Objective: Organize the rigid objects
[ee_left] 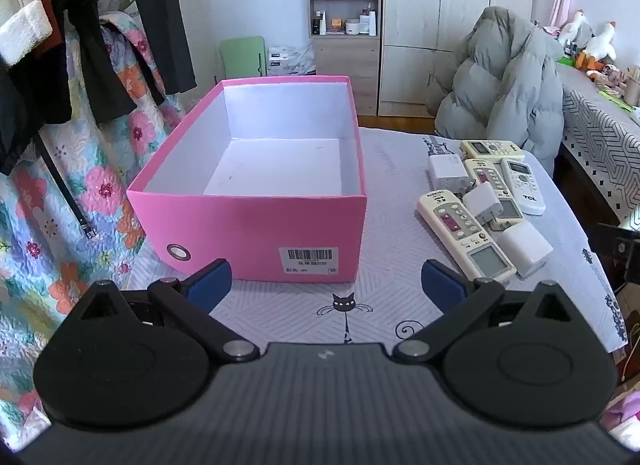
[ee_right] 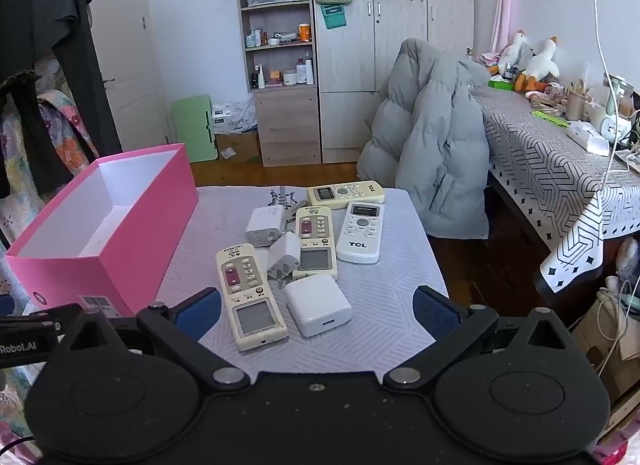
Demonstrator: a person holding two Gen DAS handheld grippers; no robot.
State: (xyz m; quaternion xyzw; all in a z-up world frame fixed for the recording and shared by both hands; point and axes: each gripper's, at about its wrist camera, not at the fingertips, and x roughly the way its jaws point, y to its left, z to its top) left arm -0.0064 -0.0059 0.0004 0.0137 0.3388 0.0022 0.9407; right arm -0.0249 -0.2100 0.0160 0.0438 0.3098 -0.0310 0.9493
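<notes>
An empty pink box (ee_left: 256, 225) with a white inside stands on the left of the table; it also shows in the right wrist view (ee_right: 132, 233). To its right lie several remotes and white chargers: a cream remote (ee_right: 250, 293), a square white charger (ee_right: 318, 303), a small plug charger (ee_right: 283, 255), a second cream remote (ee_right: 315, 243), a white TCL remote (ee_right: 360, 232), a far cream remote (ee_right: 346, 193) and another charger (ee_right: 265, 225). My left gripper (ee_left: 326, 283) is open in front of the box. My right gripper (ee_right: 316, 313) is open, just short of the nearest remote and charger.
The table has a pale cloth with cat drawings (ee_left: 344, 305). A grey puffer jacket (ee_right: 432, 145) hangs on a chair behind it. A desk with a patterned cloth (ee_right: 552, 169) stands at the right. Floral bedding and hanging clothes (ee_left: 80, 145) are at the left.
</notes>
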